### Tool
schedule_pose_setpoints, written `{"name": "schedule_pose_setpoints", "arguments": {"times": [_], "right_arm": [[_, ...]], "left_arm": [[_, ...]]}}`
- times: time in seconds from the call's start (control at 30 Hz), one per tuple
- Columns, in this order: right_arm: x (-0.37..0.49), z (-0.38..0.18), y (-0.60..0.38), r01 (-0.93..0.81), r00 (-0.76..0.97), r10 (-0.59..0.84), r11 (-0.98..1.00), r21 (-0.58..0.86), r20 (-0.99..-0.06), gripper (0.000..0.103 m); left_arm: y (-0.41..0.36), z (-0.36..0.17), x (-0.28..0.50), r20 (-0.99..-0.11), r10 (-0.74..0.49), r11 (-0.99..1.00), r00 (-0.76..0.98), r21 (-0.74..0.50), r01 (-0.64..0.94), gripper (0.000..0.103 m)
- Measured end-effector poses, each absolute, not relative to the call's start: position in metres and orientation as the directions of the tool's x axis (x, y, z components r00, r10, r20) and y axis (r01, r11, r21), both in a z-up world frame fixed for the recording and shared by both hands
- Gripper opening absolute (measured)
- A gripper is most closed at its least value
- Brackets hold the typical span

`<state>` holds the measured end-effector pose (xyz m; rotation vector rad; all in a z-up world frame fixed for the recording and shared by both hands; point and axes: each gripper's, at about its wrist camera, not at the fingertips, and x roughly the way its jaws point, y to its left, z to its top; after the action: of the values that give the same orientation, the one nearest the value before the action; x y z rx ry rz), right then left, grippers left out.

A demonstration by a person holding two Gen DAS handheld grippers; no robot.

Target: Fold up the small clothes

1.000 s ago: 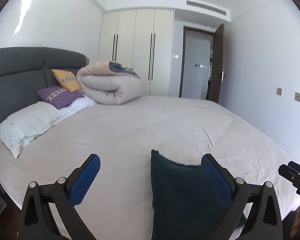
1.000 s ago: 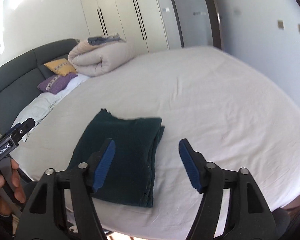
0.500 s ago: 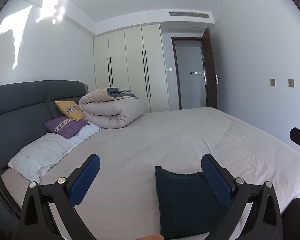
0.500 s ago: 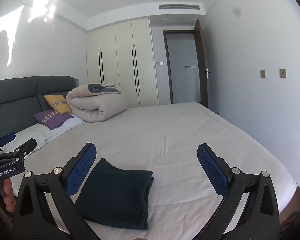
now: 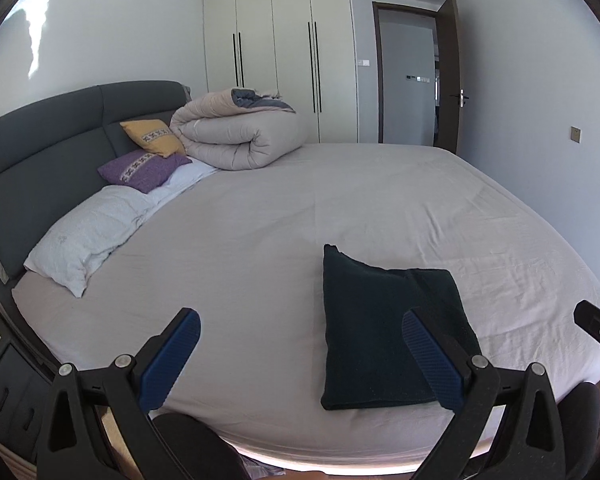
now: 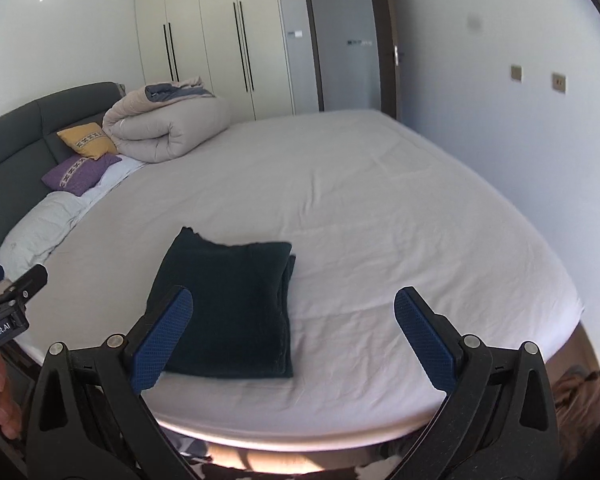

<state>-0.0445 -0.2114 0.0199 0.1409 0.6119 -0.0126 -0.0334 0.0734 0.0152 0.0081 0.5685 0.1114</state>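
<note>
A big bed (image 5: pixel 260 248) with a pale sheet fills the bedroom. A dark green cloth (image 5: pixel 384 332) lies near its front edge, folded into a neat, flat square. The left hand-held gripper (image 5: pixel 300 364) and the right hand-held gripper (image 6: pixel 296 340) are both wide open, holding nothing.

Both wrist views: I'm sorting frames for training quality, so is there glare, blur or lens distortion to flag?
Left wrist view: sharp, sun glare patch on the wall, bed edge bowed by the fisheye, dark corners. Right wrist view: same bowing, slight softness, a faint smudge spot on the right wall.
</note>
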Motion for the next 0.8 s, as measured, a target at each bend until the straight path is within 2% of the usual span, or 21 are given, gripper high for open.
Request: {"name": "schedule_pose_setpoints", "arguments": {"times": [0.17, 0.47, 0.8], "right_arm": [[-0.045, 0.001, -0.213, 0.073, 0.782, 0.079, 0.974, 0.216, -0.618, 0.103], [-0.061, 0.010, -0.200, 0.057, 0.803, 0.021, 0.992, 0.113, -0.596, 0.103], [-0.071, 0.019, -0.197, 0.056, 0.818, 0.008, 0.994, 0.094, -0.576, 0.103]], "left_arm": [[0.063, 0.005, -0.035, -0.578, 0.062, 0.998, 0.814, 0.021, -0.061, 0.103], [0.056, 0.009, -0.044, -0.566, 0.010, 1.000, 0.824, -0.008, -0.017, 0.103], [0.054, 0.020, -0.051, -0.522, 0.000, 1.000, 0.853, 0.007, 0.004, 0.103]]}}
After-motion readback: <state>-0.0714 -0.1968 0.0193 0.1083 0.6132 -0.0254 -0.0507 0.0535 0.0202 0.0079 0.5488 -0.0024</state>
